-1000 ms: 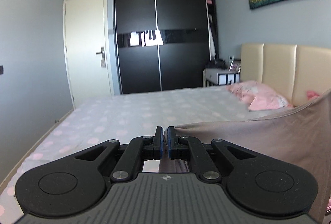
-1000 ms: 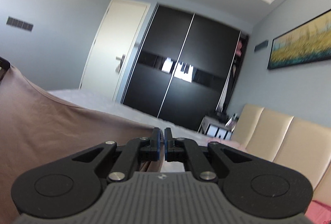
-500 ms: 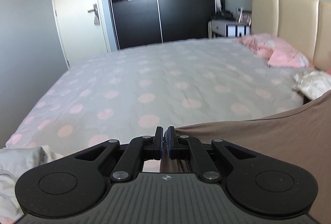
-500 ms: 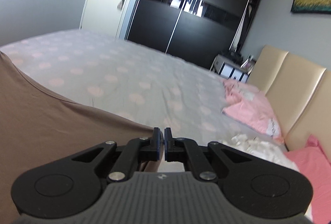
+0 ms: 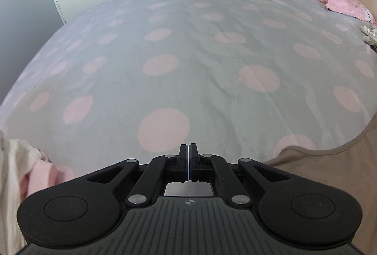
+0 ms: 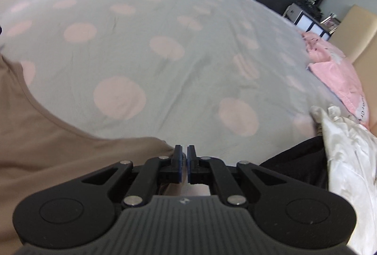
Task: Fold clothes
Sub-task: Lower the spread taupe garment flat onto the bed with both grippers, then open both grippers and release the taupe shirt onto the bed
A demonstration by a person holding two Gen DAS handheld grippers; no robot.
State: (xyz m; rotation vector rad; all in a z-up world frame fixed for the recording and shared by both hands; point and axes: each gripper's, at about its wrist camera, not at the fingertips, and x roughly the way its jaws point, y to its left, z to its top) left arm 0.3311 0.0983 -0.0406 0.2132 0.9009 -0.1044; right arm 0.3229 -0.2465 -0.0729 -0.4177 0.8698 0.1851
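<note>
- We are tipping both cameras down: a second ago they were facing the wardrobe and door, and now the polka-dot bed (image 5: 188, 54) is filling both views.
- Our left gripper (image 5: 189, 156) and right gripper (image 6: 184, 158) are both clenched, each apparently pinching an edge of the taupe garment (image 6: 42, 149), though the pinch itself is hidden.
- The garment is sagging between them over the near edge of the bed.
- We judge we are lowering it to lay it flat for folding.
- A white garment (image 6: 348, 160) is lying at the right.
</note>
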